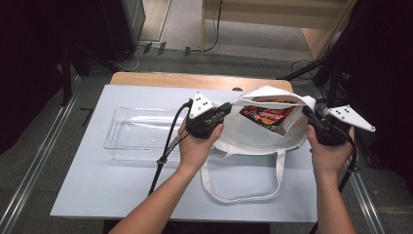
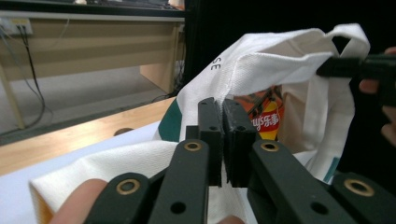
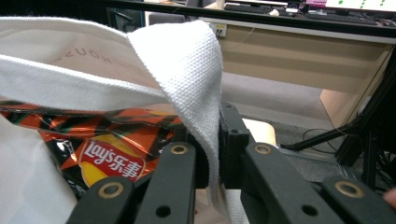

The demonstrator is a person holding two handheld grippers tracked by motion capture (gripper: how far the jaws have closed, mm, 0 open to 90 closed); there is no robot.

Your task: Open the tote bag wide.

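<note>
Both grippers are clamping the bag (image 1: 265,131) rim, left gripper (image 1: 225,111) on its left edge, right gripper (image 1: 309,113) on its right, stretching the mouth wide across the table (image 1: 97,185), with the chips (image 1: 265,115) lying inside between them.

A white canvas tote bag (image 1: 253,139) lies on the bench toward its far right corner, its mouth lifted and held open facing the far edge. One long white handle (image 1: 243,195) loops flat on the bench toward the near edge. Inside the open mouth sits an orange-and-black Lay's chip bag (image 1: 265,116), its red-and-yellow logo readable in the right gripper view, tilted against the bag's fabric.
</note>
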